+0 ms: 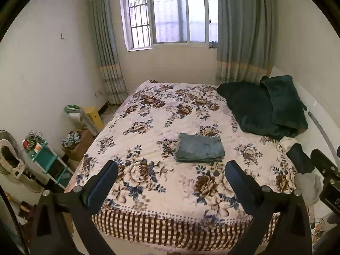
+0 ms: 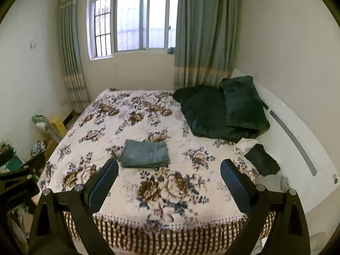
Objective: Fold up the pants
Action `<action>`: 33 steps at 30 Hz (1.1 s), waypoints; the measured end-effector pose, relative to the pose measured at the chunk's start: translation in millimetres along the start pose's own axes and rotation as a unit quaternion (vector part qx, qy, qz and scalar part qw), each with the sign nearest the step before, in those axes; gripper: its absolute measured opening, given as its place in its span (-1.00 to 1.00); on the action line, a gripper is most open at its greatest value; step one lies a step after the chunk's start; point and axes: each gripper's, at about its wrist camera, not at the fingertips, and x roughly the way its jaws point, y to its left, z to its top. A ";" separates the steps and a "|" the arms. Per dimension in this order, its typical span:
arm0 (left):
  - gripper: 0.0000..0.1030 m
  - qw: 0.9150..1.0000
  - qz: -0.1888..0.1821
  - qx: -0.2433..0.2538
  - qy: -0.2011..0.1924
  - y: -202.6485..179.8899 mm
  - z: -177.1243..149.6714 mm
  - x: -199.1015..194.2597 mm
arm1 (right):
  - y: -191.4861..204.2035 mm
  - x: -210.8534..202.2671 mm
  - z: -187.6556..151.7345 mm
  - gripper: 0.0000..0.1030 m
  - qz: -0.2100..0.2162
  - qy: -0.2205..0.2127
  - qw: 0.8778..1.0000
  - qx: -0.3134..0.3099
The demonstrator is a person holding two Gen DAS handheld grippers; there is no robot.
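Pants (image 1: 199,148) lie as a compact denim rectangle on the bed (image 1: 148,191), layers stacked, near the middle of the floral cover. Judged: folding complete, bundle left flat and square so it holds its shape.

Left wrist view: left gripper (image 1: 171,171) is held above the bed's foot edge, well apart from the pants, fingers spread wide with nothing between them. It points along the bed toward the window (image 1: 170,14). Green pillows (image 1: 265,108) sit beyond the pants, toward the headboard side. Part of the other tool shows at the right frame edge.

Right wrist view: right gripper (image 2: 169,171) takes the same stance over the bed's foot edge, fingers wide apart and empty, aimed at the window. Pants (image 2: 145,153) lie ahead of it and slightly left, untouched. Dark clothes (image 2: 262,159) lie right of the pants, near the pillows. Both tools level, side by side; judged a retreat pose, clear of the bundle.
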 end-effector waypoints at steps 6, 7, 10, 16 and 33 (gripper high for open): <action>1.00 1.000 0.004 0.019 0.003 -10.0 0.9 26.3 | 9.7 39.0 6.3 0.93 -0.022 0.003 1.000 -0.007; 1.00 1.000 0.007 0.022 0.004 -12.2 -0.2 33.5 | 9.9 47.0 6.9 0.93 -0.021 0.007 1.000 -0.007; 1.00 0.999 0.005 0.028 0.018 -16.7 -3.9 46.0 | 12.5 68.9 5.2 0.93 -0.027 0.021 0.999 -0.013; 1.00 0.999 0.003 0.035 0.034 -26.3 -10.5 65.3 | 11.6 98.5 -2.6 0.93 -0.030 0.042 0.999 -0.014; 1.00 0.999 -0.002 0.035 0.034 -26.8 -3.5 87.1 | 7.7 121.7 -15.0 0.94 -0.031 0.054 0.998 -0.010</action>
